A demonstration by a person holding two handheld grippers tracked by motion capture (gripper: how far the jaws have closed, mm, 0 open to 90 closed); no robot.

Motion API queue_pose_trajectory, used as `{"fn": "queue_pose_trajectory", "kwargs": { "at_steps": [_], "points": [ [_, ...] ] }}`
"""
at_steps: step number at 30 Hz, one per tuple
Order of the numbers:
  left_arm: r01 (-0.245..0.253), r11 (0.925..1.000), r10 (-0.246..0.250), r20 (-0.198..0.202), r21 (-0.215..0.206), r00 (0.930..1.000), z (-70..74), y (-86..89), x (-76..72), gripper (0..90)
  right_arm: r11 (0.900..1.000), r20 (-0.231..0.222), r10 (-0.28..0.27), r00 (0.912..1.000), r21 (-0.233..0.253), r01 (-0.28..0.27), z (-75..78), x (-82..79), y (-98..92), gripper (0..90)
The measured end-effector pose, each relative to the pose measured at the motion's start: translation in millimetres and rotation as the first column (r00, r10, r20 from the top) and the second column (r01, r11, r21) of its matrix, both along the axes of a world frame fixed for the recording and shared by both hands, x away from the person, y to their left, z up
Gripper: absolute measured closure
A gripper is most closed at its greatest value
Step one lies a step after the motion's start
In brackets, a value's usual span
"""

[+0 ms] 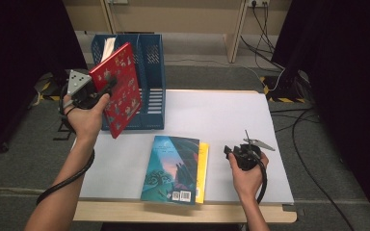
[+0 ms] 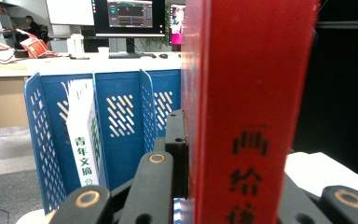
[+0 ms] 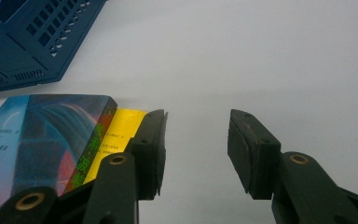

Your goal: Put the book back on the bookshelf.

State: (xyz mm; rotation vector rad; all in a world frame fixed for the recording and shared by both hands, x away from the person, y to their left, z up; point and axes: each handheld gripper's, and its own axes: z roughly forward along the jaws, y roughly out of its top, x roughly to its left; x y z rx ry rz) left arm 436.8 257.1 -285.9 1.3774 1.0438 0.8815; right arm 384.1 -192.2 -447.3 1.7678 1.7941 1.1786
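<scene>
Up at the left, my left gripper (image 1: 107,88) is clamped on the red book (image 1: 120,89) — I hold it lifted off the table, tilted, its cover facing the high camera, right in front of the blue file rack (image 1: 151,72). From the left gripper view the red book's spine (image 2: 249,112) stands upright between my jaws, black characters printed down it, and the rack's compartments (image 2: 121,116) sit just behind. One of the rack's slots already holds a white book (image 2: 81,135) with green characters on its spine, leaning slightly.

My right gripper (image 1: 230,150) rests low over the white table (image 1: 221,115), its jaws apart and gripping nothing. It sits just to the right of two books lying flat near the table's front edge: a teal book (image 1: 171,168) with a dark illustrated cover lies on top of a yellow book (image 1: 202,173), whose edge sticks out on the right side. In the right gripper view my left-hand jaw is just beside the yellow book (image 3: 121,128) — I cannot tell whether it touches — and a corner of the blue rack (image 3: 28,42) shows farther off.
</scene>
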Motion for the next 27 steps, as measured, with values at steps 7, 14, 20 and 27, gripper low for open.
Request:
{"fn": "queue_pose_trajectory", "kwargs": {
  "at_steps": [7,14,20,27],
  "points": [
    [-0.01,0.9999,0.01,0.002,-0.001,0.9999,2.0,0.2,5.2,79.4,1.0,0.004,-0.001,1.0,-0.001,0.001,-0.3,-0.3,-0.2,57.2],
    [-0.019,0.9998,0.019,0.006,0.001,0.9998,5.1,0.1,9.0,79.4,1.0,0.003,0.0,1.0,-0.005,0.0,-0.5,-0.4,-0.2,57.2],
    [-0.027,0.9996,0.027,0.004,0.001,0.9996,5.7,0.4,13.5,79.4,1.0,0.005,-0.005,1.0,0.001,0.005,-0.3,-0.7,0.0,57.2],
    [-0.037,0.9993,0.037,0.002,0.004,0.9993,5.5,1.0,18.8,79.5,1.0,0.004,-0.007,1.0,0.001,0.007,-0.2,-0.8,0.2,57.2]
  ]
}}
